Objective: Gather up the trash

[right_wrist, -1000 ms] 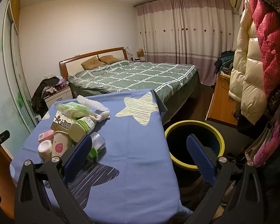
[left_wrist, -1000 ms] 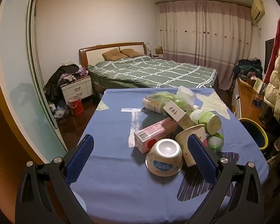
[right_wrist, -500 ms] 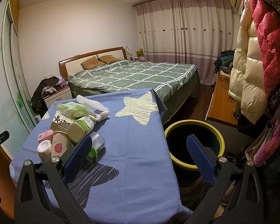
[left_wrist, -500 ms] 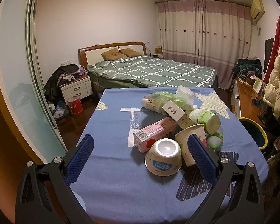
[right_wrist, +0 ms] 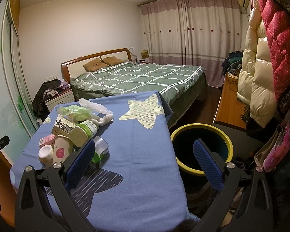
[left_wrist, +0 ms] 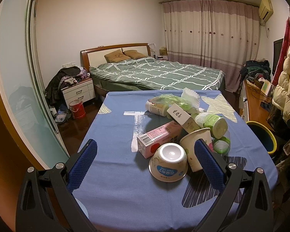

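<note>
Across the left wrist view, a blue star-patterned cloth is covering the bench (left_wrist: 114,183), and the left gripper (left_wrist: 145,154) is hovering over its near edge with its blue pads spread wide and nothing between them. Just ahead of it the trash is lying bunched on the right half of the cloth: an upturned bowl (left_wrist: 169,162) is touching a pink carton (left_wrist: 157,138) and a tipped paper cup (left_wrist: 196,145), with a white box (left_wrist: 183,118), a green-lidded jar (left_wrist: 212,121), a white bottle (left_wrist: 157,107), a green plastic bag (left_wrist: 168,98) and a white foam net (left_wrist: 190,97) piling up behind. The cloth's left half is lying bare out to its edge, where dark floor is opening toward a nightstand (left_wrist: 78,92) and a red bucket (left_wrist: 77,109). A bed (left_wrist: 160,75) in a green check cover is standing just past the far edge, and a yellow-rimmed bin (left_wrist: 263,135) is sitting off the right edge. Over on the right wrist view, the right gripper (right_wrist: 144,156) is also standing wide open and empty, straddling the bench's right edge, one pad over the cloth beside the pile and the other over the bin (right_wrist: 202,149). That bin is standing on the floor just beside the bench, its mouth open upward. Puffy coats (right_wrist: 261,67) are hanging close on the right, narrowing the gap, while a strip of floor is running between the bed and a wooden cabinet (right_wrist: 230,104) toward the curtains (right_wrist: 189,32).
</note>
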